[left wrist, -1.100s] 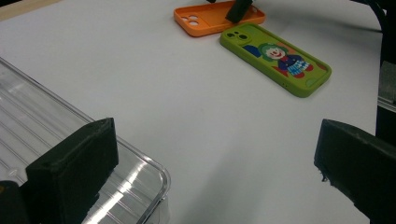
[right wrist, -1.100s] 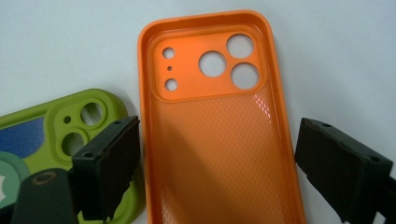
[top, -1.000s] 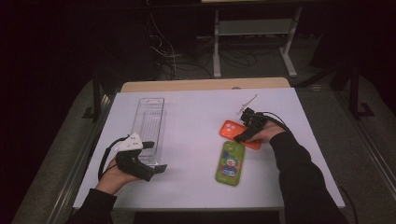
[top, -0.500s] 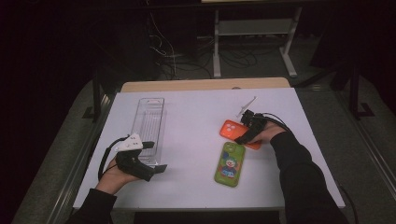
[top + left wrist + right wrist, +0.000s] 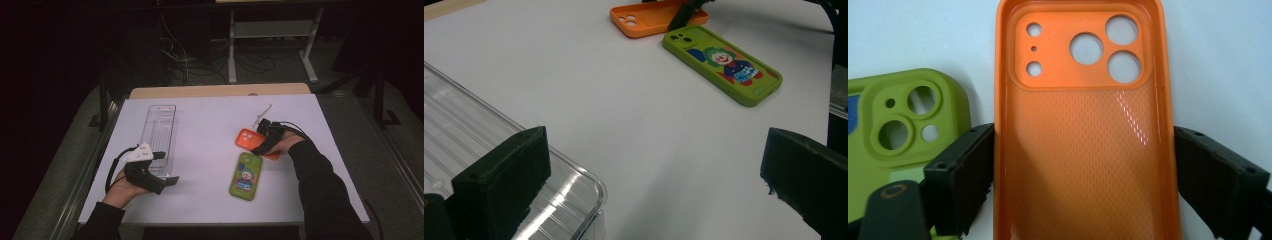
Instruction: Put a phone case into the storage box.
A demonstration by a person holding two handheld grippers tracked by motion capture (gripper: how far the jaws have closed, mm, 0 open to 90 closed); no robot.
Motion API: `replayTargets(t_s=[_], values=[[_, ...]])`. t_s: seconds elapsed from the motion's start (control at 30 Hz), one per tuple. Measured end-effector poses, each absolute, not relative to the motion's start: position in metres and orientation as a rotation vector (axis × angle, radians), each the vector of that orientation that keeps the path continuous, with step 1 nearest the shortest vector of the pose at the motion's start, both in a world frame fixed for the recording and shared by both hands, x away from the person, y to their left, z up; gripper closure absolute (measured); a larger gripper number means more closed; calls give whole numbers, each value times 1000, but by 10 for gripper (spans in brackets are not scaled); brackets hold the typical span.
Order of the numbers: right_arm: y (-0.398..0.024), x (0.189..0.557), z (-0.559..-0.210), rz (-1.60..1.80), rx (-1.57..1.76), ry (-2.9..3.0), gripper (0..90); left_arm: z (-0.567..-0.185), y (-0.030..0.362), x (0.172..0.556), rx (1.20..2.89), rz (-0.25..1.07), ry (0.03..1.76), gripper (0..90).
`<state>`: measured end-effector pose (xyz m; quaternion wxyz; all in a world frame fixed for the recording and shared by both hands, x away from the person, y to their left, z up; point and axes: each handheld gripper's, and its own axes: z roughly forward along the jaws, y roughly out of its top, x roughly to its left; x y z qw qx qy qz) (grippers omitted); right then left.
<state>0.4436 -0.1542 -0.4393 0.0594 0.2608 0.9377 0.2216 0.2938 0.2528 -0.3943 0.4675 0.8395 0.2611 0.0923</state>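
The orange phone case sits right between the jaws of the right gripper, which squeeze its two long sides, so it's clamped across its width. In the right gripper view its long axis runs straight up the frame, open side up, camera holes at the top. In the high view it's right of center on the white table, slanting from upper left to lower right. The green case with a clown picture lies just below it, camera end toward the top. The left gripper is at lower left, jaws wide apart, holding nothing, beside the near end of the clear tray.
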Motion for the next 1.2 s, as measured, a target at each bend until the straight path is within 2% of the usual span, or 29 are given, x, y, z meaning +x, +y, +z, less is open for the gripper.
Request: replayTargets(t_s=[0.6,1.2], values=[[-159,451,-433,685,896,2850,151,-394,254,294,2055,229,641,0],[-170,442,-392,782,902,2838,149,-369,243,311,2070,184,583,0]])
